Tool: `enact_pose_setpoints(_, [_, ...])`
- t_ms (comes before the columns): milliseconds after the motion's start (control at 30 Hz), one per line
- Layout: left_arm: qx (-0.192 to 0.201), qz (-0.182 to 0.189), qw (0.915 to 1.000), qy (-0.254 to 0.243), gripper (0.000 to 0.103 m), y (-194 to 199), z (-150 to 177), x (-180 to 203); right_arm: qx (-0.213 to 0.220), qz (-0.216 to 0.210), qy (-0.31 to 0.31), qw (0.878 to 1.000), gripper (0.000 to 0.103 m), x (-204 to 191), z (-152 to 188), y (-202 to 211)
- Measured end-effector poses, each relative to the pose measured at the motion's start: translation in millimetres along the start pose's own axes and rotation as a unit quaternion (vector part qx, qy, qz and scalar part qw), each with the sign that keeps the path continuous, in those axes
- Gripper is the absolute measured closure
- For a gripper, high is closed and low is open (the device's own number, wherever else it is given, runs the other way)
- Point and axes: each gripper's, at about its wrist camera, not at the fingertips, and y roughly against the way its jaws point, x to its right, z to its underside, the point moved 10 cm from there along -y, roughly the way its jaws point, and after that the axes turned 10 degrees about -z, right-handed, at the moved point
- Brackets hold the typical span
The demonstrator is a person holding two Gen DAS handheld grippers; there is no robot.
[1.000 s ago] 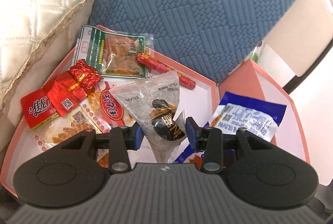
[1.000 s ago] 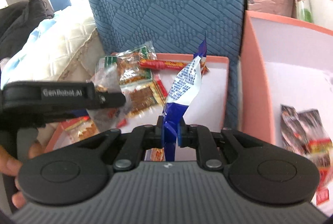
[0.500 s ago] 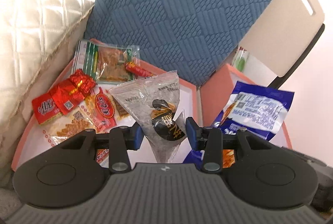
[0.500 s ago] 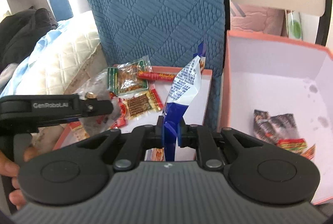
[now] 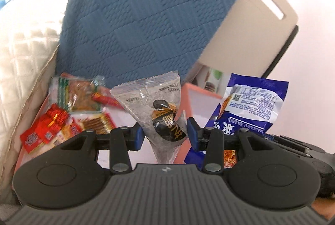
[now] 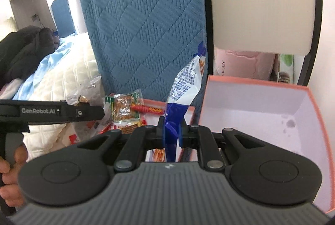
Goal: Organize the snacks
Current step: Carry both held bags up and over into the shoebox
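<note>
Two pink boxes sit side by side against a blue quilted cushion. The deeper box on the right looks bare as far as the right wrist view shows; its near floor is hidden behind the gripper body. The shallow tray on the left holds most of the snacks, crowded toward its far left corner: a green-edged packet, a red sausage stick lying against that packet's right edge, red wrappers near the left rim, and a clear pack of brown strips in front.

So the sorting looks barely under way, I'd say; nearly everything waits in the tray.

Two packets are off the tray right now. The right gripper is clenched on the lower edge of a blue-and-white bag, held upright just left of the deep box's near wall. The left gripper grasps a clear triangular packet, its pads pressing the packet's narrow lower sides, above the tray's right edge.
</note>
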Motion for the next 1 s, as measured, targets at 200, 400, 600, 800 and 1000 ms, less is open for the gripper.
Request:
enact_pose_setpoints(200, [0.009, 0.013, 0.9996, -0.022, 0.055, 10, -23, 33, 0.015, 0.008, 0.021, 1.0, 0.089, 10, -27, 22])
enact_pose_setpoints(400, [0.016, 0.025, 0.9983, -0.049, 0.055, 15, -37, 68, 0.029, 0.014, 0.034, 0.999, 0.089, 25, -49, 43])
enact_pose_setpoints(600, [0.004, 0.041, 0.9966, -0.072, 0.055, 10, -35, 111, 0.005, 0.031, 0.046, 0.998, 0.089, 53, -46, 55])
enact_pose_setpoints(800, [-0.028, 0.055, 0.9941, -0.089, 0.055, -16, -14, 150, -0.022, 0.056, 0.023, 0.998, 0.088, 97, -27, 62])
enact_pose_setpoints(1000, [-0.069, 0.057, 0.9901, -0.109, 0.055, -52, 16, 184, -0.059, 0.078, 0.011, 0.995, 0.088, 134, 7, 57])
